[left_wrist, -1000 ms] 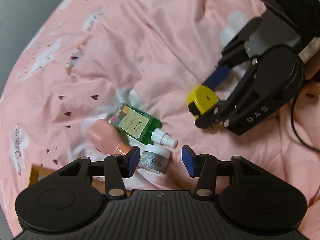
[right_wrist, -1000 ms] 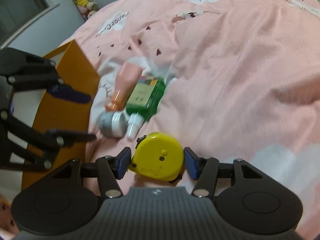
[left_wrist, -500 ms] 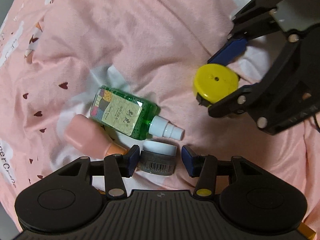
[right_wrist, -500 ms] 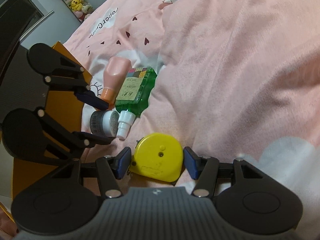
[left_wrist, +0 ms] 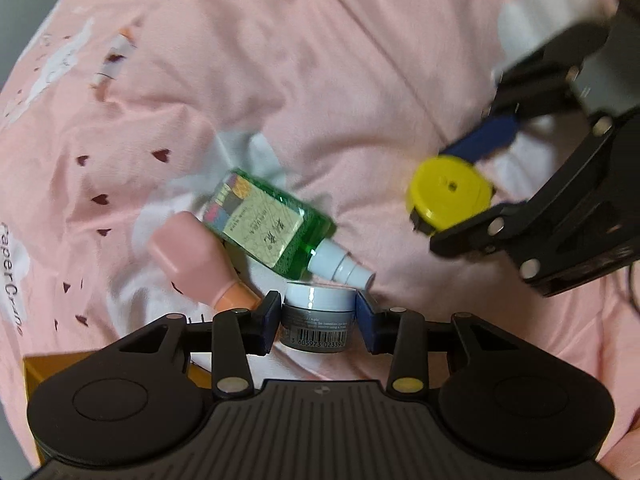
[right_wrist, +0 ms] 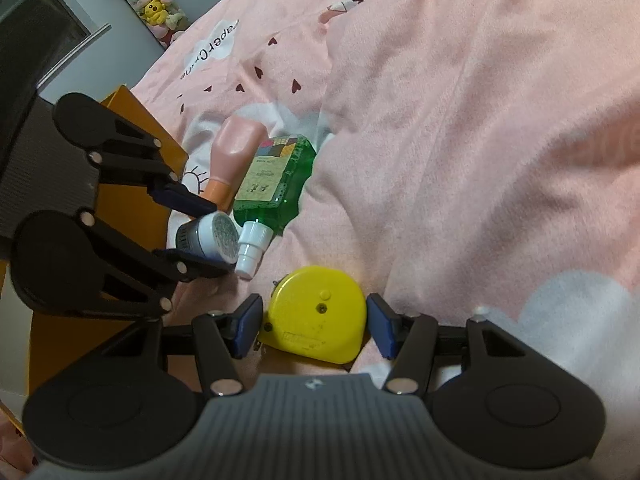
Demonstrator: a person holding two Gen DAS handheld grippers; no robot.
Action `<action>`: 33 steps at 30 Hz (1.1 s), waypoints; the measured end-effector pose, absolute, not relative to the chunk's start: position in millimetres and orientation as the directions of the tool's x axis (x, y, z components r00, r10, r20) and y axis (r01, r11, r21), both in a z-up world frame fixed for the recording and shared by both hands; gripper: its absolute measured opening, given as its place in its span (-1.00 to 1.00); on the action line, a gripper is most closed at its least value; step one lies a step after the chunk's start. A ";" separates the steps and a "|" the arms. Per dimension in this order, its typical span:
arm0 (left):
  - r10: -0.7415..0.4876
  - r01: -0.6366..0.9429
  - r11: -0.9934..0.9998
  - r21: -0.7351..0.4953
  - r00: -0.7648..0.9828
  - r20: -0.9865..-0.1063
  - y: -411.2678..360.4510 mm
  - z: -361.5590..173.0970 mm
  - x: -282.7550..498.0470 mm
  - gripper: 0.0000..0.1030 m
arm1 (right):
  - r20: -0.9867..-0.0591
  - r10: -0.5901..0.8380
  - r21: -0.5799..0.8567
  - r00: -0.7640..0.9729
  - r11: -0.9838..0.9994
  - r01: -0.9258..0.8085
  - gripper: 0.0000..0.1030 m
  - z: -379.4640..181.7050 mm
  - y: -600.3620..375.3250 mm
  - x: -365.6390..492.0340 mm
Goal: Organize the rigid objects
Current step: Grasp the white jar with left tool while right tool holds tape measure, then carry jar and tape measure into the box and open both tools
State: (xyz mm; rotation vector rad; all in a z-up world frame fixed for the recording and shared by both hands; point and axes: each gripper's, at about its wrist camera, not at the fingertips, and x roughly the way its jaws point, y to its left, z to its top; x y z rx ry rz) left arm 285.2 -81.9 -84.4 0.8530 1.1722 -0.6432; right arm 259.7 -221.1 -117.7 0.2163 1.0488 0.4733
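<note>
Left wrist view: left gripper is apparently pinching the cream jar; right gripper is straddling the tape measure, jaws spread; closing squarely should prevent slipping.

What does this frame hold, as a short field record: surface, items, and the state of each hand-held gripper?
surface: pink bedspread
items: small grey jar, green spray bottle, pink bottle, yellow tape measure
left hand-held gripper: fingers around the jar, contact unclear
right hand-held gripper: open, fingers either side of the tape measure
container: orange box, beside the left gripper
</note>
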 end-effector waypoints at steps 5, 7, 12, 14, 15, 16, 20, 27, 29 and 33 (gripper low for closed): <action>-0.123 0.752 0.633 0.187 0.336 -0.934 -67.2 -46.8 272.6 -0.11 | -0.771 0.473 0.391 0.426 0.880 -0.269 0.09 -109.6 -223.9 253.8; -0.166 0.732 0.662 0.163 0.355 -0.920 -67.6 -29.0 264.9 -0.11 | -0.763 0.474 0.389 0.439 0.880 -0.273 0.09 -102.4 -225.0 249.3; -0.242 0.675 0.729 0.116 0.412 -0.878 -45.0 11.8 246.6 -0.11 | -0.722 0.501 0.383 0.478 0.864 -0.327 0.09 -73.4 -220.9 237.9; -0.254 0.648 0.755 0.103 0.433 -0.865 -31.0 24.9 240.4 -0.11 | -0.703 0.514 0.370 0.491 0.854 -0.365 0.09 -57.9 -214.7 233.0; -0.254 0.632 0.769 0.097 0.442 -0.860 -20.6 31.0 237.0 -0.11 | -0.695 0.525 0.370 0.492 0.847 -0.381 0.09 -51.2 -211.4 231.5; -0.251 0.614 0.784 0.092 0.450 -0.857 -12.4 36.2 234.4 -0.11 | -0.685 0.538 0.373 0.491 0.838 -0.398 0.09 -44.2 -207.7 230.2; -0.220 0.545 0.833 0.091 0.478 -0.851 23.2 48.6 222.6 -0.11 | -0.641 0.583 0.348 0.499 0.800 -0.488 0.09 -12.0 -188.0 223.3; -0.133 0.497 0.856 0.144 0.481 -0.867 73.6 33.0 213.6 -0.11 | -0.625 0.639 0.235 0.448 0.702 -0.672 0.09 28.7 -125.6 219.0; -0.122 0.509 0.847 0.155 0.469 -0.875 84.7 26.0 214.7 -0.11 | -0.641 0.633 0.173 0.433 0.670 -0.722 0.09 32.7 -101.7 219.8; -0.079 0.503 0.846 0.179 0.449 -0.890 100.6 12.6 222.1 -0.11 | -0.688 0.606 0.071 0.399 0.604 -0.794 0.09 33.8 -54.9 227.0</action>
